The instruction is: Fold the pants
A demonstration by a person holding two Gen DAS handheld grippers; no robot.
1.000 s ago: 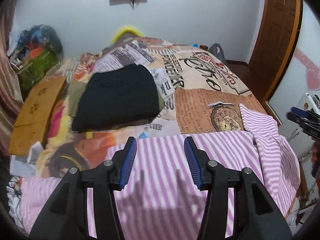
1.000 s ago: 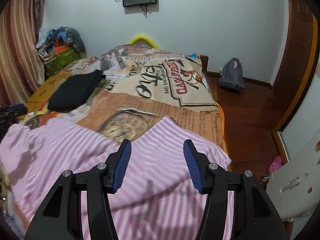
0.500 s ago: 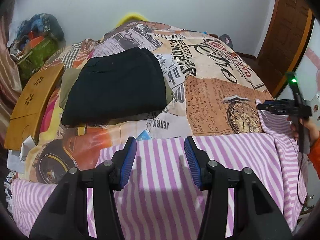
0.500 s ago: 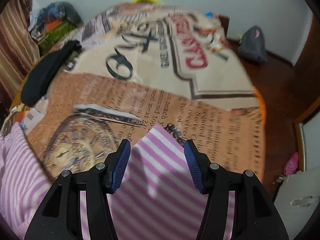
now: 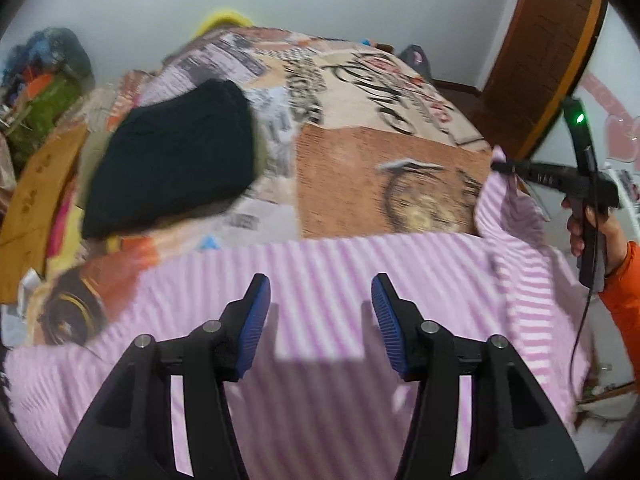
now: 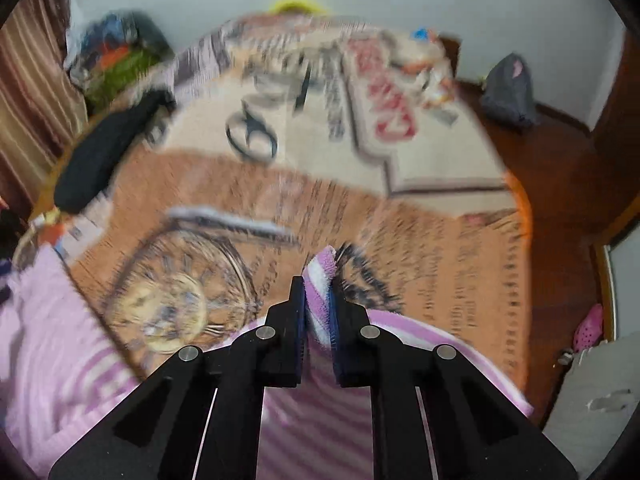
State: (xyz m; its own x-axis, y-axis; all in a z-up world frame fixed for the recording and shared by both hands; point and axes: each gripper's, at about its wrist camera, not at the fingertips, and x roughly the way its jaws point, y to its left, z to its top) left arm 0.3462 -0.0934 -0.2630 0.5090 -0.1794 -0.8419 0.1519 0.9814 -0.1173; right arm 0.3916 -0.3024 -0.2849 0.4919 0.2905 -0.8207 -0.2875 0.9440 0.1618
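Note:
Pink-and-white striped pants (image 5: 320, 392) lie spread across the near end of the bed. My left gripper (image 5: 320, 312) is open and empty, hovering just above the middle of the striped cloth. My right gripper (image 6: 318, 304) is shut on a corner of the striped pants (image 6: 320, 276) and lifts it off the bed. In the left wrist view the right gripper (image 5: 500, 168) shows at the right, pinching the raised corner of the pants.
A folded black garment (image 5: 172, 156) lies on the printed bedcover (image 5: 360, 184) at the far left. A wooden board (image 5: 36, 196) leans at the bed's left edge. A dark bag (image 6: 508, 92) sits on the wooden floor to the right.
My right gripper closed on the corner of the striped pants and raised it. My left gripper stayed open and shifted slightly over the cloth.

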